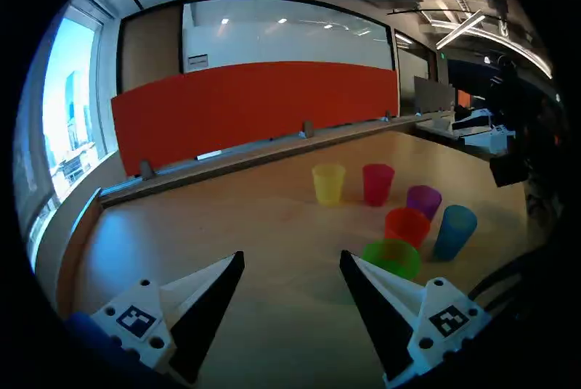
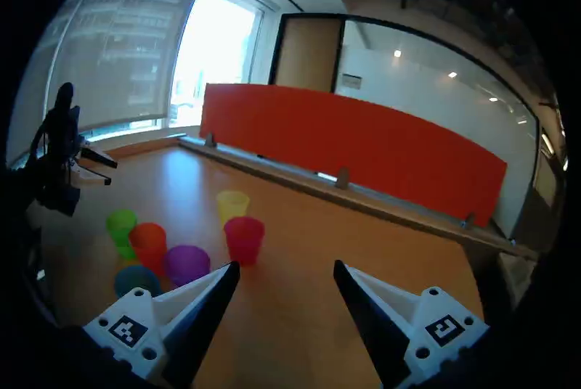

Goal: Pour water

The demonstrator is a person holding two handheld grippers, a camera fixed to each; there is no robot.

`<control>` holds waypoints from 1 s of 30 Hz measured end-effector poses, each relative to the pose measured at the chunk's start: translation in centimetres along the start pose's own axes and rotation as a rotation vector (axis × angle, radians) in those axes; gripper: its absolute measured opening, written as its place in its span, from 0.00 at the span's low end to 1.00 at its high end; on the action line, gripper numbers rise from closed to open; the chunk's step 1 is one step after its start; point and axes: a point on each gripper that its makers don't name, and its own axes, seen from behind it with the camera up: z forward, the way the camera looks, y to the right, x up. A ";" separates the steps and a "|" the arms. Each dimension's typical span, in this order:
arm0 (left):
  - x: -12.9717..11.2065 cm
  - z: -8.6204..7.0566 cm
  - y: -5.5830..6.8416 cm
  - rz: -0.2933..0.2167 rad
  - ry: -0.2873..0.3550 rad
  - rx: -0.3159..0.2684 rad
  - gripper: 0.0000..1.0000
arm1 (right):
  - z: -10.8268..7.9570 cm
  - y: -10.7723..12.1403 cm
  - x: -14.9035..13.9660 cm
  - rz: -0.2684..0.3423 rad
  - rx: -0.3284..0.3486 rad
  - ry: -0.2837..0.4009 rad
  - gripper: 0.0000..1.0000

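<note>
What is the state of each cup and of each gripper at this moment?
left gripper: open, holding nothing
right gripper: open, holding nothing
yellow cup: upright, contents unclear
pink cup: upright, contents unclear
purple cup: upright, contents unclear
orange cup: upright, contents unclear
green cup: upright, contents unclear
blue cup: upright, contents unclear

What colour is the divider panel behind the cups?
The divider panel is orange-red, clearest in the left gripper view.

Table [image 1: 276,222]: pale wood, glossy.
Partition [image 1: 254,106]: red-orange, upright along the far edge.
Window [image 2: 210,55]: bright daylight, tower blocks outside.
Ceiling light [image 1: 461,28]: lit strip overhead.
</note>
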 end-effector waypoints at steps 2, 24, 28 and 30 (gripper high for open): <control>0.5 -0.3 -0.4 -0.009 0.025 0.029 0.98 | -0.1 0.6 0.5 0.019 -0.042 0.019 1.00; 5.2 -3.3 -3.4 -0.200 0.287 0.294 0.98 | -3.0 5.4 3.9 0.197 -0.384 0.241 1.00; 5.7 -3.7 -3.5 -0.178 0.303 0.327 0.98 | -3.4 5.5 4.2 0.192 -0.409 0.267 1.00; 6.0 -3.8 -3.4 -0.163 0.310 0.340 0.98 | -3.4 5.5 4.1 0.193 -0.417 0.268 1.00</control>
